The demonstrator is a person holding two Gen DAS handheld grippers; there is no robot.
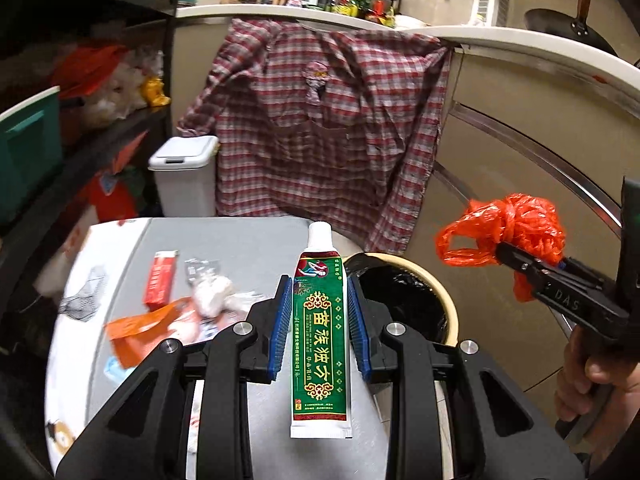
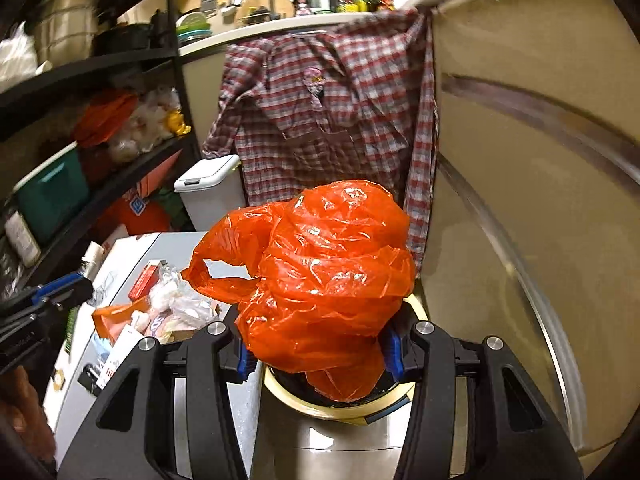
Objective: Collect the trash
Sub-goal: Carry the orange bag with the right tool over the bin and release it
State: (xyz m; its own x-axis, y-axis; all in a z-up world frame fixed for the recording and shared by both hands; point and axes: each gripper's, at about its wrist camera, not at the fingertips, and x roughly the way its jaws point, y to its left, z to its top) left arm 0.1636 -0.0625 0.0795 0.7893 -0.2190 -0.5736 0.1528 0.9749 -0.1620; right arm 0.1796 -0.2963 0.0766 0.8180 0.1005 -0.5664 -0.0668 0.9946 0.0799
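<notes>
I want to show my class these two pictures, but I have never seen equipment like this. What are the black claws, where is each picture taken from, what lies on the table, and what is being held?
There is no robot here. A person holds a hand-operated claw in each hand, and each claw carries a wide-angle camera looking along its two fingers. So one picture comes from the left gripper, the other from the right gripper.

The left one is closed on a green tube with a white cap. The right one is closed on a crumpled orange plastic bag, held over a round bin lined in black.

On the grey table lie more scraps: a small red box, a wad of white wrapping and an orange packet. A checked shirt hangs behind.
</notes>
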